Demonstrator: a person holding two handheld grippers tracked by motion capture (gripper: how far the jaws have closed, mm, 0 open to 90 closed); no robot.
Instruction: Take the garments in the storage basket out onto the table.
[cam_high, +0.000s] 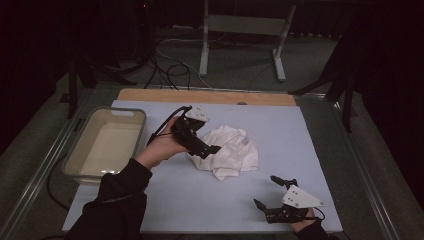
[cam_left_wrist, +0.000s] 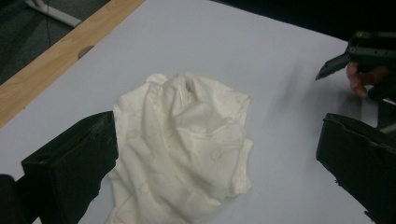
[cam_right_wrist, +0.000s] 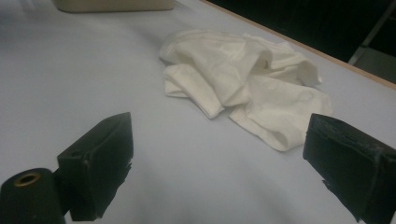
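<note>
At the far left of the desk (cam_high: 165, 210), around 9 o'clock, stands a pale tub (cam_high: 106, 142); it looks empty and plays no part yet. Next comes the left gripper (cam_high: 212, 149), held by the left hand (cam_high: 162, 147). Its jaws are spread wide and hold nothing, and their tips are at the 9 o'clock edge of the white cloth (cam_high: 231, 151), maybe just touching it. In the left gripper view the cloth (cam_left_wrist: 184, 144) lies crumpled directly ahead, between the two jaws. The cloth sits near the middle of the desk, and its long side runs roughly from 10 o'clock to 4 o'clock. The right gripper (cam_high: 266, 192) waits at 5 o'clock, jaws also spread and empty, well apart from the cloth. So I judge the left gripper is nearer and only needs to close on the edge.
</note>
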